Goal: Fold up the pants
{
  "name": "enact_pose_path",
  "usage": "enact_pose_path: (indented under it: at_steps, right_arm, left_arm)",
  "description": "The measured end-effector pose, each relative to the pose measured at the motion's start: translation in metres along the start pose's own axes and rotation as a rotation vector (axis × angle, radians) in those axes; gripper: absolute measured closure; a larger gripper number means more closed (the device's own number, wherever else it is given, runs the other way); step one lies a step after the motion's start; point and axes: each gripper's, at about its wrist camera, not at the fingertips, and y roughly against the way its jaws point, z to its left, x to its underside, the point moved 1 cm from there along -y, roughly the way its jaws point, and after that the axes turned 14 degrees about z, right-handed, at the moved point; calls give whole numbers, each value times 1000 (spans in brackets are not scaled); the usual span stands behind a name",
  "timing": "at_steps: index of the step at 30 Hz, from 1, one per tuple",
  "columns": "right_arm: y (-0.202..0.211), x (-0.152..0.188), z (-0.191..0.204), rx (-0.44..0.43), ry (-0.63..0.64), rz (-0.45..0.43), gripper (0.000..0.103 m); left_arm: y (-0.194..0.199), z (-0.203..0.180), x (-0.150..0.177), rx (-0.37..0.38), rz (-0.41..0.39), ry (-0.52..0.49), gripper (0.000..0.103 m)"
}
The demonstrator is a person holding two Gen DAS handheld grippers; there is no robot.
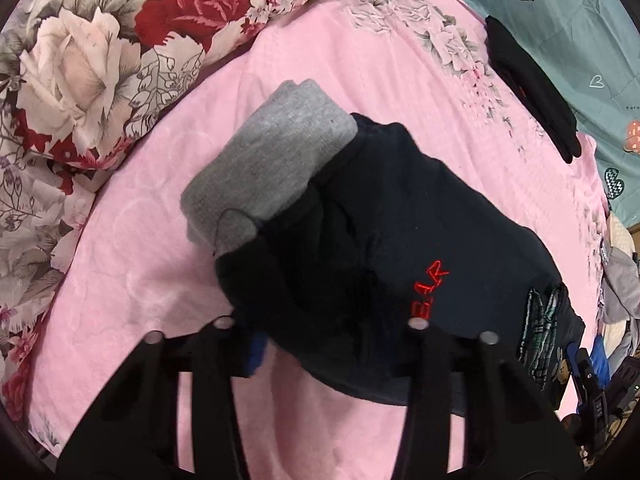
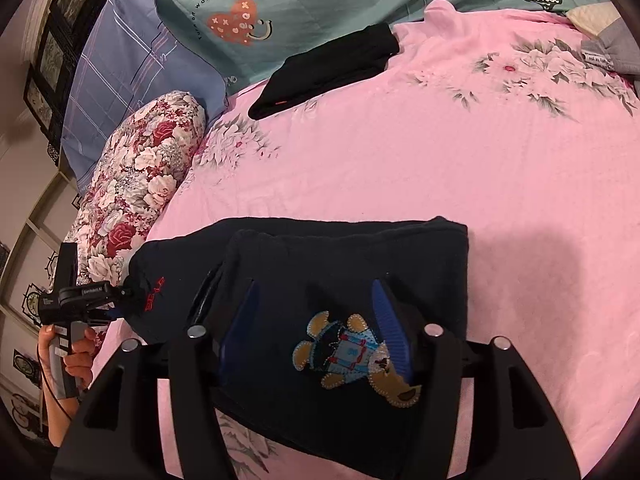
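Dark navy pants (image 1: 380,248) lie folded into a thick bundle on the pink bed cover, with red lettering (image 1: 430,288) and grey leg cuffs (image 1: 272,160) sticking out at the far left. In the right wrist view the pants (image 2: 328,280) show a teddy bear patch (image 2: 356,360). My left gripper (image 1: 336,344) is open over the near edge of the bundle; one blue pad (image 1: 258,352) shows, the other is hidden by cloth. My right gripper (image 2: 316,312) is open with its blue fingers (image 2: 386,320) resting on top of the bundle. The left gripper also shows in the right wrist view (image 2: 80,300), held in a hand.
A floral bolster (image 1: 100,60) lies at the left. A folded black garment (image 2: 328,68) sits far back on the pink cover (image 2: 440,160). A teal sheet (image 2: 320,8) and blue pillow (image 2: 132,80) lie behind. Grey clothes (image 1: 620,280) lie at the right edge.
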Motion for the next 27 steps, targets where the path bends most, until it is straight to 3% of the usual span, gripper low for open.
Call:
enact_pose_path:
  at_steps: [5, 8, 11, 13, 14, 16, 19, 24, 25, 27]
  right_arm:
    - [-5, 2, 0, -2, 6, 18, 41]
    - [-12, 2, -4, 29, 3, 51, 41]
    - [-10, 1, -4, 26, -2, 52, 41]
    - [-5, 2, -4, 3, -8, 41, 41]
    - [0, 2, -1, -7, 1, 31, 42]
    - [11, 2, 4, 8, 26, -4, 47]
    - [22, -3, 10, 27, 33, -37, 60]
    - [16, -14, 24, 24, 57, -29, 60]
    - [14, -16, 26, 13, 54, -21, 60]
    - [9, -19, 28, -12, 51, -4, 60]
  left_arm:
    - [7, -2, 9, -59, -46, -41, 70]
    - [3, 2, 6, -73, -22, -34, 58]
    - [23, 2, 12, -87, -40, -37, 50]
    - [43, -3, 18, -159, -116, -62, 42]
    - [60, -6, 23, -203, -198, -79, 32]
    - [81, -13, 29, -222, -300, -112, 30]
    - [85, -35, 23, -139, -313, -216, 30]
    - [42, -68, -6, 116, -134, -329, 29]
    - [35, -70, -11, 128, -112, -335, 29]
    - [18, -66, -27, 76, -107, -294, 28]
